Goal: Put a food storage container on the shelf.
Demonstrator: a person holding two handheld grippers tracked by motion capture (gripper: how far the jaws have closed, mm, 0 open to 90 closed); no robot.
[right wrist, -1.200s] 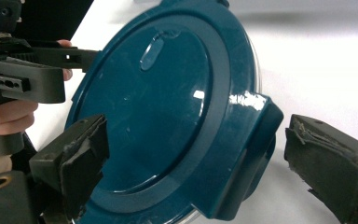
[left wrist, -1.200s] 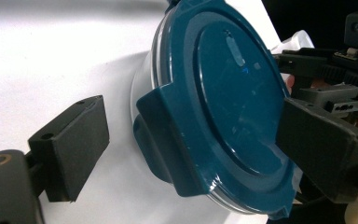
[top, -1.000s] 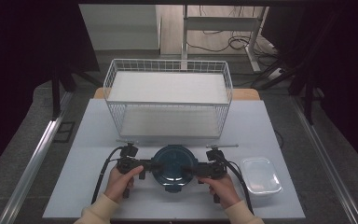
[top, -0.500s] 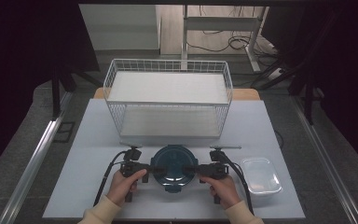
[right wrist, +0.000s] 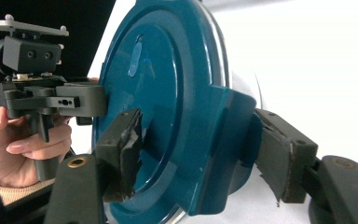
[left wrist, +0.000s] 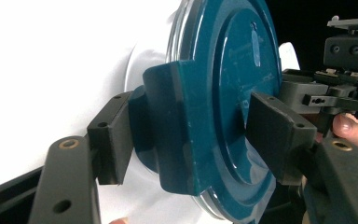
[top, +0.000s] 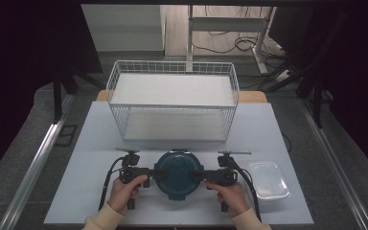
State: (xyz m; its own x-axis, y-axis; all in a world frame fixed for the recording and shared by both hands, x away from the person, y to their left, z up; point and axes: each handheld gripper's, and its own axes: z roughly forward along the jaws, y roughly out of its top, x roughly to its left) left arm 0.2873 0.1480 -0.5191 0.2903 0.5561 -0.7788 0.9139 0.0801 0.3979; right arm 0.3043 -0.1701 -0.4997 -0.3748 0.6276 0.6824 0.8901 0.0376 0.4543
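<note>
Item: round dark-teal plastic lid with side clip tabs, seated on a clear round container [top: 178,175], sitting near the front edge of the pale grey table [top: 96,139], at its middle.

Step in hand: both grippers are clamping the lid's opposite tabs. The left gripper [left wrist: 186,140] is pinching the left tab between its pads, one pad on the lid's top face and one under the tab; the right gripper [right wrist: 200,149] is doing the same on the right tab (pad rubber there is looking torn).

Next move, as judged: either the tabs are being worked, or the whole piece is being lifted two-handed; it is calling for level, matched motion so the lid is not tilting or slipping.

Room: the white wire basket [top: 172,103] is occupying the table's back half, apart from the lid. The clear rectangular plastic box [top: 267,179] is standing near the front right corner, just beside the right hand [top: 231,195]. The front left corner is offering open space.
</note>
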